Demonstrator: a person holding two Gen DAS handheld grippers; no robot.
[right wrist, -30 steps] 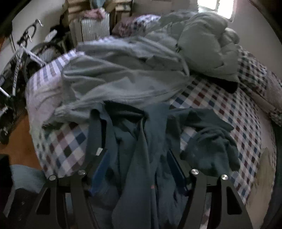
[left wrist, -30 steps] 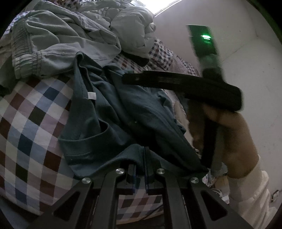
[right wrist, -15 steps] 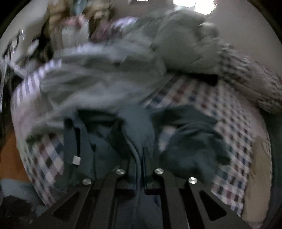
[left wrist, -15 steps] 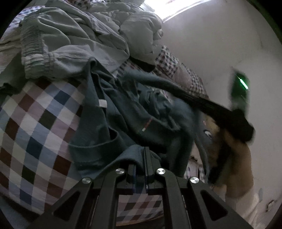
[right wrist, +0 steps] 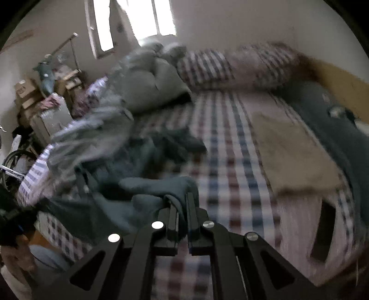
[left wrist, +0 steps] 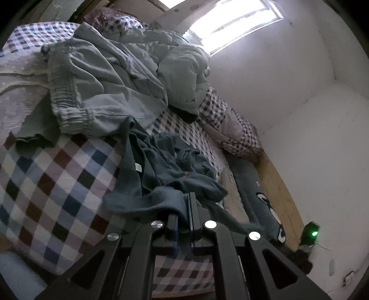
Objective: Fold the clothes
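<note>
R gripper (right wrist: 182, 205) was wide a sec ago, now clenched on dark teal garment (left wrist: 166, 166) edge & swung off to the side; view blurred. L gripper (left wrist: 184, 207) clamped on another edge, same as before. Judgement: both ends held, spread-out stage starting, fold not begun. Garment bunched on checked bedsheet (left wrist: 57, 173) near bed edge. Beyond: pale green clothes (left wrist: 103, 80), then duvet (left wrist: 182, 76).

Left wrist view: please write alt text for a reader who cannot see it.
The left gripper is shut on a crumpled dark teal garment lying on a checked bedspread. A pale grey-green garment and duvet lie beyond, under a bright window.
</note>
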